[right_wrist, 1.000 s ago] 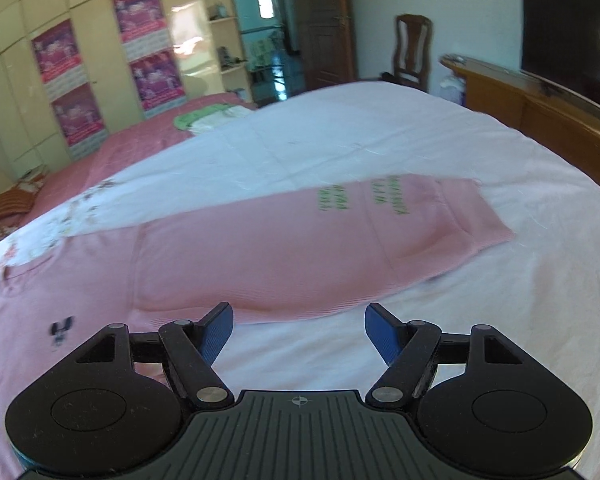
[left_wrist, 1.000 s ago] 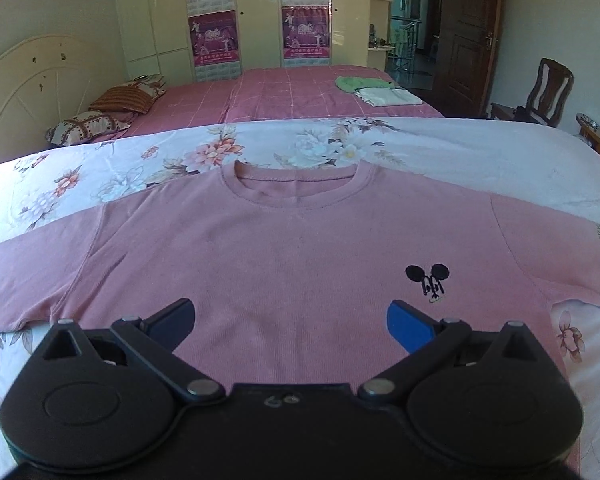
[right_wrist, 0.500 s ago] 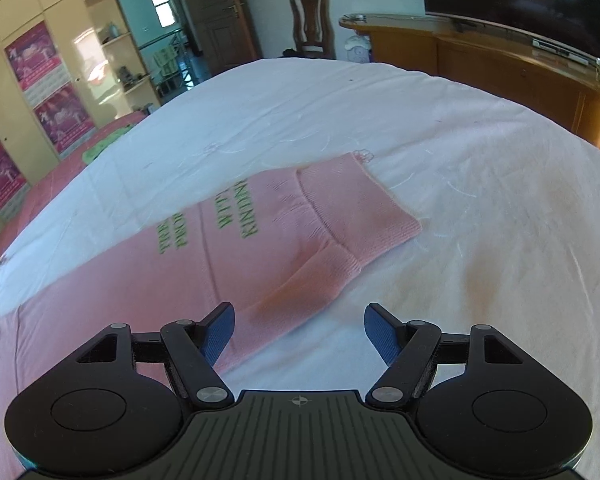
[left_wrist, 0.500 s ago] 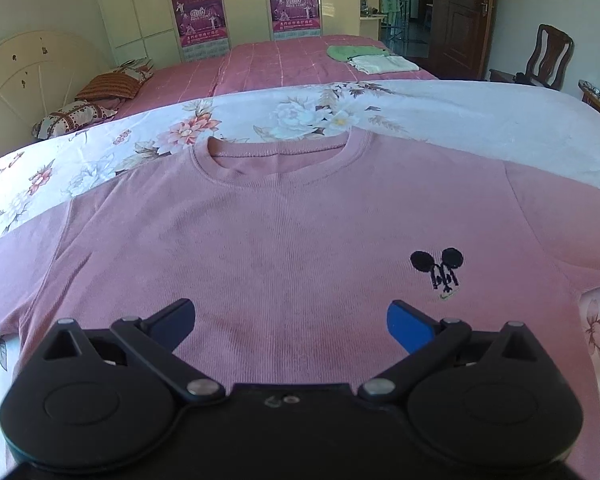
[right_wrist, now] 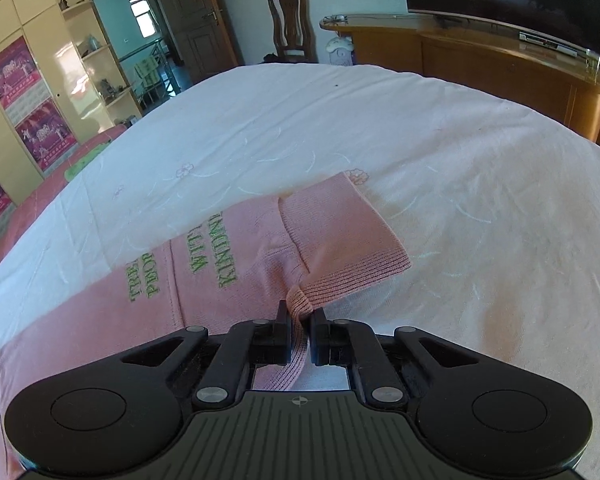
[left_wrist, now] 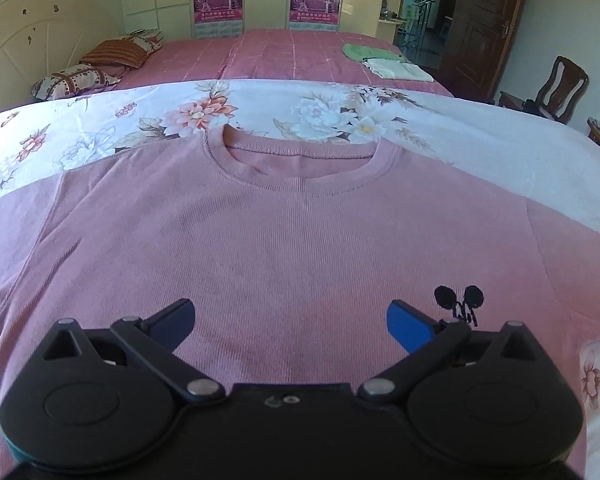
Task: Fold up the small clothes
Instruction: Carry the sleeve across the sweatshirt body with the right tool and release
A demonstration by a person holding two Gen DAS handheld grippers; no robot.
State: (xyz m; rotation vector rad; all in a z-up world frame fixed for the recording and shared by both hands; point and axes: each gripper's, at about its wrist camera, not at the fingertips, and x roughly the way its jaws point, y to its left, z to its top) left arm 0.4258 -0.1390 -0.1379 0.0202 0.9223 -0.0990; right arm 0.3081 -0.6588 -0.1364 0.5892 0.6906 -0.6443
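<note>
A pink long-sleeved sweater (left_wrist: 292, 248) lies flat, front up, on the bed, its round collar (left_wrist: 300, 168) at the far side and a small black mouse logo (left_wrist: 458, 304) at the right. My left gripper (left_wrist: 290, 320) is open and empty above the sweater's chest. In the right wrist view the sweater's sleeve (right_wrist: 220, 264) with green lettering stretches to the left. My right gripper (right_wrist: 300, 326) is shut on the ribbed cuff (right_wrist: 340, 236) at the sleeve's near edge, and the cloth bunches between the jaws.
The bed has a white sheet (right_wrist: 460, 168) with a floral part (left_wrist: 204, 112) beyond the collar. A second bed with a pink cover (left_wrist: 284, 56), pillows and folded clothes (left_wrist: 384, 64) lies behind. A wooden cabinet (right_wrist: 480, 64) and a chair (right_wrist: 290, 24) stand past the bed's far side.
My right gripper has moved onto the sleeve's cuff and shut on it. My left gripper has come a little lower over the sweater's chest and stayed open.
</note>
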